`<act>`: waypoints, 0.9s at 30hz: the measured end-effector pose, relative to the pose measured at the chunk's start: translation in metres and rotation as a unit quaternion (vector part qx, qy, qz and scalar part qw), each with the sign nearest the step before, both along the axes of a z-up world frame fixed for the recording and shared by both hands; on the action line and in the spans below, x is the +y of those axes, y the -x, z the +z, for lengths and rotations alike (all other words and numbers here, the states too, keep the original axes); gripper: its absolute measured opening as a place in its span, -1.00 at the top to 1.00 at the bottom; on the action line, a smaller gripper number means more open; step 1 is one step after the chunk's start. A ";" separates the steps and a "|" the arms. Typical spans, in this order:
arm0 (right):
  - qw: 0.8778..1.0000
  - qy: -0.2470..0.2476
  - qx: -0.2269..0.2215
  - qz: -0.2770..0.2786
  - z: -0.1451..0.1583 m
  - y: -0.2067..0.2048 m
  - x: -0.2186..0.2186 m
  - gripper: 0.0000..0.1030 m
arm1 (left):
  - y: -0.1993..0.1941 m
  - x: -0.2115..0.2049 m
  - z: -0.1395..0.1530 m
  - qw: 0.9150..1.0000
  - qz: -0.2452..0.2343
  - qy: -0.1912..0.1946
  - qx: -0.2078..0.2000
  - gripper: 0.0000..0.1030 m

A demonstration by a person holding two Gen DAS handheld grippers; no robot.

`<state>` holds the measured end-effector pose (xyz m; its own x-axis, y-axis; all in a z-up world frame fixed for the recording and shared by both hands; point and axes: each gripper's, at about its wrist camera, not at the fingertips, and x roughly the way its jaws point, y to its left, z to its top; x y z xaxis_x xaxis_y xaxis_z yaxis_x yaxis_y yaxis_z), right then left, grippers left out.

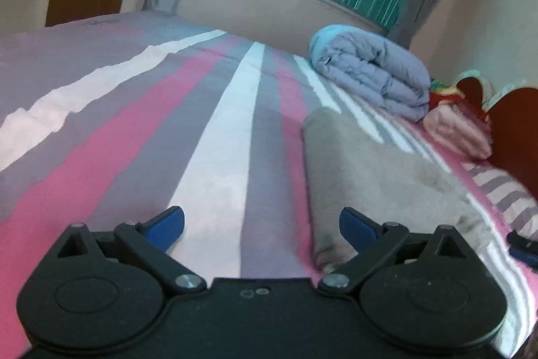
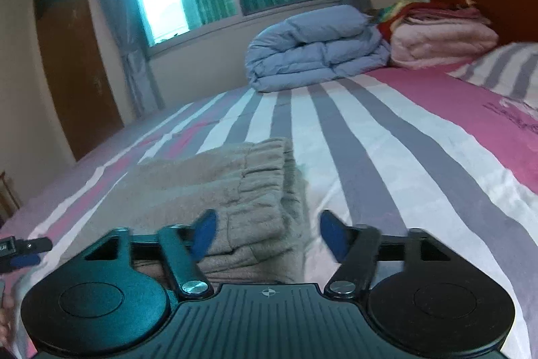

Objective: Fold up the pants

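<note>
Striped bedding carried the tan pants, already a soft, floppy, light bundle lying just ahead of the right tongs and beside the left tongs, both spread apart and empty, so pinching the doubled waistband edge looked safest.

No readable text here.
I see dark embroidered lettering on the pink band of my bedsheet, but it blurs too much for me to read it.
</note>
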<state>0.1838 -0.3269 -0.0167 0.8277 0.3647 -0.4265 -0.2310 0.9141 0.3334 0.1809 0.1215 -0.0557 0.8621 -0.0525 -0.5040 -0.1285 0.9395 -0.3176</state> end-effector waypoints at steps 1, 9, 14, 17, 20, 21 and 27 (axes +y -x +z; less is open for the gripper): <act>1.000 -0.007 0.004 -0.002 0.001 0.002 -0.001 -0.40 | 0.001 -0.003 0.000 1.000 -0.007 -0.004 -0.001 -0.80; 0.997 0.043 0.066 0.000 -0.017 -0.017 0.022 -0.40 | -0.009 -0.023 -0.008 0.998 -0.040 -0.038 0.017 -0.87; 0.996 -0.071 0.050 -0.015 -0.008 -0.009 -0.019 -0.46 | 0.000 -0.003 -0.001 1.000 -0.026 -0.006 -0.014 -0.86; 0.990 -0.112 0.074 -0.052 -0.012 -0.017 -0.039 -0.49 | -0.007 0.001 -0.006 1.000 -0.005 0.004 0.003 -0.86; 0.990 -0.116 0.059 -0.060 -0.007 -0.015 -0.041 -0.49 | -0.007 -0.006 -0.005 1.000 -0.012 -0.005 -0.002 -0.86; 0.991 -0.110 0.055 -0.052 -0.005 -0.014 -0.038 -0.49 | -0.006 -0.009 -0.005 1.000 -0.017 -0.011 -0.002 -0.86; 0.996 -0.065 0.062 -0.023 -0.015 -0.026 -0.009 -0.49 | -0.009 -0.015 -0.010 0.999 -0.029 -0.023 0.009 -0.89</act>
